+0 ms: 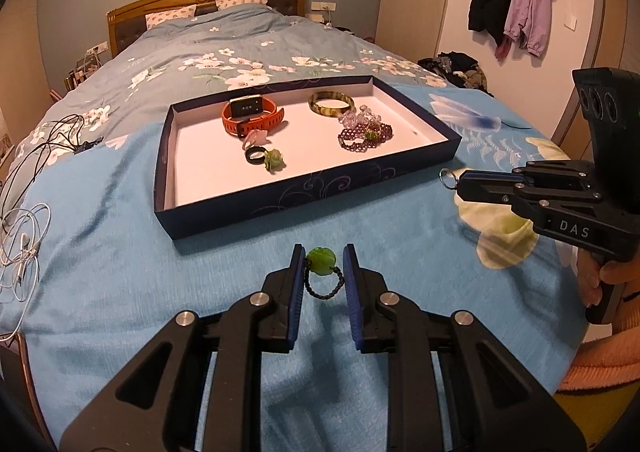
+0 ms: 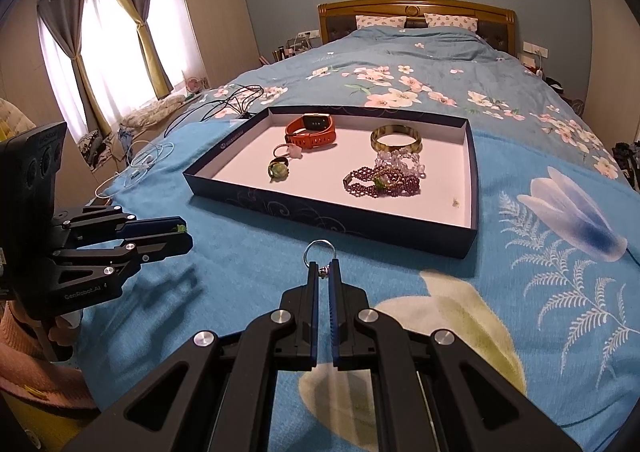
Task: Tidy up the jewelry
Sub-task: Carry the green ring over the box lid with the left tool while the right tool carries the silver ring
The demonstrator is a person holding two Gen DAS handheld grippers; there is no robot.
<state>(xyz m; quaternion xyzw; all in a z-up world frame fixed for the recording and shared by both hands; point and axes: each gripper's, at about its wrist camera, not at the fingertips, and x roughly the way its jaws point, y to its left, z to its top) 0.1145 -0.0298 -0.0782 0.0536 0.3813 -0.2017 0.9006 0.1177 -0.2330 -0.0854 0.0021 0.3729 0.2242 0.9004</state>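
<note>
The left gripper (image 1: 323, 266) holds a ring with a round green bead on a black braided cord band (image 1: 322, 272); its blue-padded jaws stand narrow, pressing the cord from both sides, with the bead up near the fingertips. From the right wrist view the same gripper (image 2: 182, 234) appears side-on, a speck of green showing at its tips.

The right gripper (image 2: 323, 272) has its jaws drawn almost together on a thin silver metal ring with a small stone setting (image 2: 320, 252); the setting is nipped between the pads and the loop sticks out past the fingertips. In the left wrist view that gripper (image 1: 460, 181) sits off to the right of the left one, well apart from it, the silver ring (image 1: 447, 175) jutting from its tip.

Ahead of both grippers, on a bright blue flowered blanket (image 1: 100, 260), lies a shallow dark blue cardboard box tray with a white floor (image 1: 280, 195). Inside it, on the far side, rest an orange-strapped smartwatch (image 1: 250, 115) and a mottled brown-green bangle (image 1: 331, 103). Nearer lie a black ring beside a green bead ring (image 1: 266, 157), a pale pink stone ring (image 1: 256, 139), a clear lilac bead bracelet (image 1: 358, 116) and a dark purple beaded bracelet (image 1: 366, 135).
</note>
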